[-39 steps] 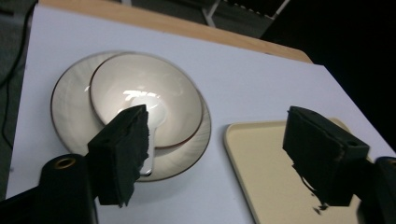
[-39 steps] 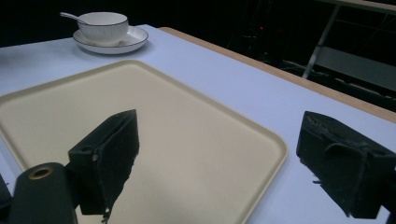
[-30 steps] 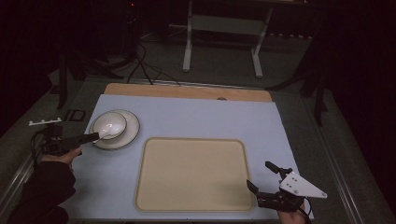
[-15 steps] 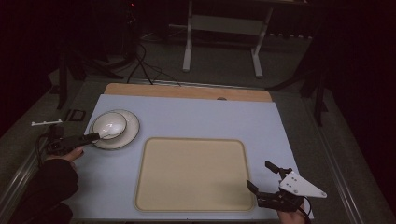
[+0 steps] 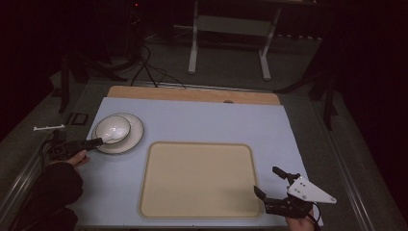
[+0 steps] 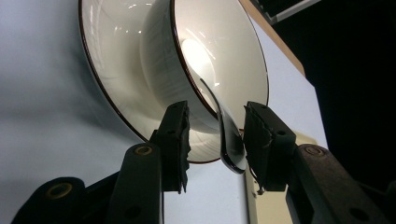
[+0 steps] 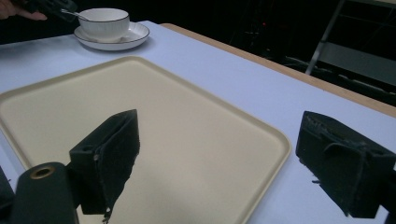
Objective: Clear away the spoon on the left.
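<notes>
A white bowl (image 5: pixel 112 129) with a dark rim stands on a matching saucer (image 5: pixel 136 137) at the left of the table. A metal spoon (image 6: pixel 229 140) rests in the bowl, its handle sticking out over the rim. My left gripper (image 5: pixel 98 141) is at the bowl's near-left side. In the left gripper view it (image 6: pixel 215 112) is open, with the spoon handle between the jaws and leaning against the right one. My right gripper (image 5: pixel 268 181) is open and holds nothing. It hovers over the near right corner of a beige tray (image 5: pixel 197 178).
The pale blue mat (image 5: pixel 202 120) covers the table, with a wooden strip (image 5: pixel 192 94) along the far edge. A small white item (image 5: pixel 48 128) lies off the mat at the far left. Metal stand legs (image 5: pixel 195 48) are on the floor beyond.
</notes>
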Tool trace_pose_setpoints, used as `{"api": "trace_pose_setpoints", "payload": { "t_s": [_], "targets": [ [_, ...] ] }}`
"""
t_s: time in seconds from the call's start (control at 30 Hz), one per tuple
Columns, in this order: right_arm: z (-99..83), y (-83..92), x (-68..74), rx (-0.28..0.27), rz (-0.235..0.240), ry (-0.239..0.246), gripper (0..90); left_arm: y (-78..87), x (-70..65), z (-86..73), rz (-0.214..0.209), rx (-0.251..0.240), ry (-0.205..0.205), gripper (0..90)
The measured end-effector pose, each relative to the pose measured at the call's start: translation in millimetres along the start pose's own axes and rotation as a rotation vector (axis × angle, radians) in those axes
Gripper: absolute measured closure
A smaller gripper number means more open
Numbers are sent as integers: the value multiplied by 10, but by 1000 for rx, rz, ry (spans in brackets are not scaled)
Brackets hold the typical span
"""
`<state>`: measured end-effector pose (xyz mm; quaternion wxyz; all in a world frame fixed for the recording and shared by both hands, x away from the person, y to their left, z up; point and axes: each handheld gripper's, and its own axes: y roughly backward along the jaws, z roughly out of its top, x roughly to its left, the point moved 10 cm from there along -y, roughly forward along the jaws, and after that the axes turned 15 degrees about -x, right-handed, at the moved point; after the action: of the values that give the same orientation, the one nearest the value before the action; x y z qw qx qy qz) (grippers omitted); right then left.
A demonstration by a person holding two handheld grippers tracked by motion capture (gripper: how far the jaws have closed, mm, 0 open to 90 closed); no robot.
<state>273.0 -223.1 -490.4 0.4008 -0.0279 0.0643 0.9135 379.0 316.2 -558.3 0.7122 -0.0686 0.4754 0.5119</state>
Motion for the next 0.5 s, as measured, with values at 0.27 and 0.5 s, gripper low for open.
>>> {"api": "trace_pose_setpoints", "payload": {
  "t_s": [0.27,0.5],
  "targets": [
    [-2,1,-4,1,-3,0,136,-16,-29,-20,-2,34,-21,746],
    [0,0,-6,-2,-4,-2,137,-27,-103,-26,5,54,-71,840]
  ]
}}
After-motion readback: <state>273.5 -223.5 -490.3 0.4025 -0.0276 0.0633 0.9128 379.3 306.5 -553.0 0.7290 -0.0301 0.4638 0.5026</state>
